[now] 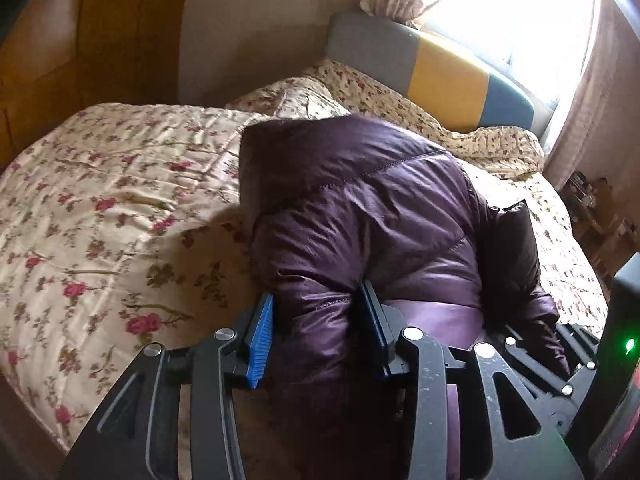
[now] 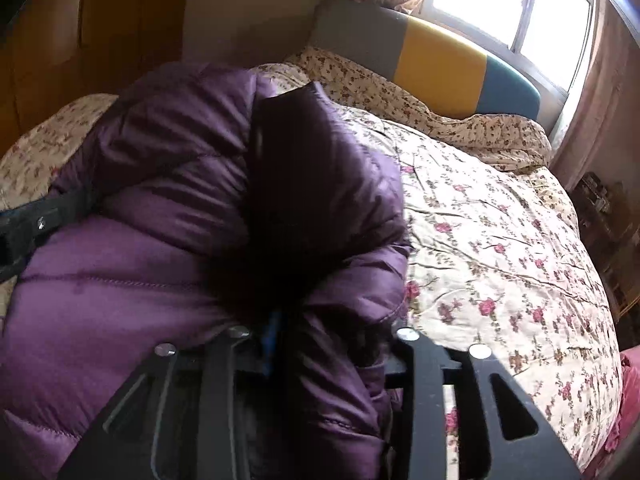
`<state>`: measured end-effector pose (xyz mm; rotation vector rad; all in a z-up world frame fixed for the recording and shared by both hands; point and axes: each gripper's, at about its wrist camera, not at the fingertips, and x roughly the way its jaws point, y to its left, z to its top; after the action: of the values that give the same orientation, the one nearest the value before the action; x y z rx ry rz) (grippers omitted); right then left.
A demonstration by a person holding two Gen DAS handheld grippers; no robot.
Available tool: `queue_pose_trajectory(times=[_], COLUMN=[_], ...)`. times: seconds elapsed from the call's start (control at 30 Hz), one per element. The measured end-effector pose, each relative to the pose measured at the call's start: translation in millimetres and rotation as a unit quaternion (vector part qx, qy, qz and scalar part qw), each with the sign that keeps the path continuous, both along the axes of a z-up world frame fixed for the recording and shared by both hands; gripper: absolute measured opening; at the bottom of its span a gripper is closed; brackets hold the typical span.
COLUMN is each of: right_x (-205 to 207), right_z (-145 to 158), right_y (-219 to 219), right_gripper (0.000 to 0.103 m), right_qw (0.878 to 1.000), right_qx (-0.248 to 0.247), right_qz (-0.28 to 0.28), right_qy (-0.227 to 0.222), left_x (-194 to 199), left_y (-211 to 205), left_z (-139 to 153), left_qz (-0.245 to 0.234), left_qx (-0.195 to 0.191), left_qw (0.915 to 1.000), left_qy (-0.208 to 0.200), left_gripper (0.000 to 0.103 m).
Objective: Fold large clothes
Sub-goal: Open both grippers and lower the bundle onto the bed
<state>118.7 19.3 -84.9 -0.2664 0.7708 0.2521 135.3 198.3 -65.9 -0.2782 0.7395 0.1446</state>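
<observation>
I see the bed (image 1: pixel 100 200) with its floral cover; my purple down jacket (image 1: pixel 360 208) lies bunched near its foot edge. My left gripper (image 1: pixel 318 336) pinches a jacket fold. My right gripper (image 2: pixel 336 344) is buried in fabric; I cannot tell its grip.

Both wrist cameras look steeply down, close over the same jacket (image 1: pixel 360 216) and bed (image 2: pixel 500 240).
</observation>
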Motion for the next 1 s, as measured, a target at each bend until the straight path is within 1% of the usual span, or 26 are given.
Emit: queue_pose_trajectory(times=[0.03,0.07,0.1,0.27,0.33,0.47,0.53,0.6,0.67,0.73,0.77,0.9,0.93,1.0], right_x=[-0.9,0.0,-3.4,-12.7,-15.4,-18.8,-21.2,-11.5,-1.4,10.8,14.8,34.8,39.4,43.3], right_z=[4.2,8.9,14.0,33.6,44.2,60.7,67.6,72.4,74.9,72.3,69.1,42.1,33.4,18.7], right_y=[-2.5,-6.3,-8.0,-10.6,-11.7,-5.6,1.4,3.7,7.5,10.8,11.1,9.5,6.7,3.8], right_gripper=[0.048,0.054,0.058,0.059,0.059,0.056,0.05,0.043,0.04,0.037,0.034,0.034,0.034,0.034], right_qw=[1.0,1.0,1.0,1.0,0.999,0.997,0.996,0.996,0.996,0.996,0.997,0.998,0.999,0.999], right_qx=[0.002,0.003,0.006,0.007,0.009,0.008,0.007,0.006,0.003,-0.007,-0.009,-0.028,-0.025,-0.027], right_qz=[-0.002,-0.003,-0.003,-0.001,-0.001,0.001,-0.001,-0.002,-0.008,-0.013,-0.015,-0.024,-0.026,-0.027], right_qy=[-0.001,-0.004,-0.009,-0.03,-0.048,-0.076,-0.085,-0.088,-0.09,-0.085,-0.08,-0.042,-0.027,-0.015], left_x=[-2.3,-5.1,-7.8,-10.0,-7.4,-0.1,3.7,8.7,12.4,15.8,17.4,25.8,27.3,27.9], left_y=[1.0,2.2,3.1,2.8,0.9,-3.2,-6.3,-9.0,-11.7,-16.3,-18.6,-28.5,-29.4,-32.7], left_z=[2.6,5.9,9.4,24.2,27.5,29.6,30.4,31.0,31.3,31.0,30.2,21.1,18.5,14.4], left_qz=[0.003,0.007,0.01,0.016,0.019,0.017,0.015,0.013,0.009,0.003,0.0,-0.012,-0.015,-0.02], left_qx=[0.0,0.001,0.004,0.01,0.009,-0.004,-0.003,-0.005,-0.007,-0.005,-0.004,0.002,0.001,0.003], left_qw=[1.0,1.0,0.9999,0.9997,0.9997,0.9997,0.9997,0.9998,0.9998,0.9998,0.9999,0.9999,0.9999,0.9998], left_qy=[-0.002,-0.004,-0.008,-0.017,-0.016,-0.016,-0.016,-0.016,-0.017,-0.017,-0.016,-0.009,-0.008,-0.009], left_gripper=[0.042,0.042,0.042,0.042,0.042,0.042,0.042,0.042,0.042,0.042,0.042,0.042,0.042,0.042])
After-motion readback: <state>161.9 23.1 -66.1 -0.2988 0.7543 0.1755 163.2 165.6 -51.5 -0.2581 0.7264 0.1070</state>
